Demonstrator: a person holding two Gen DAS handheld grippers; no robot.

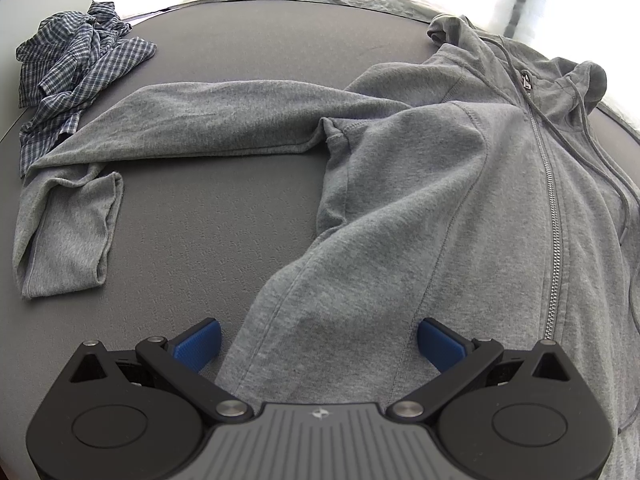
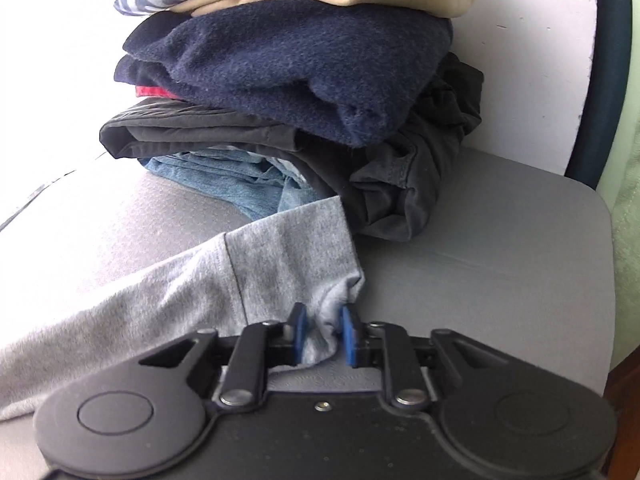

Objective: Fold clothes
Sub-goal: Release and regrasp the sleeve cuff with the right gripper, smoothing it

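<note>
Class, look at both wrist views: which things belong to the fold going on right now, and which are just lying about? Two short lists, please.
In the job:
- grey zip hoodie, spread flat on the table
- its sleeve cuff, pinched in the right claw
- left claw, open over the hoodie's hem

Lying about:
- crumpled checked shirt
- stack of folded clothes
- grey table

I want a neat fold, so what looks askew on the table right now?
The hoodie's left-view sleeve is doubled back at its cuff, and a checked shirt lies crumpled beside it. The right claw pinches the other cuff.
</note>
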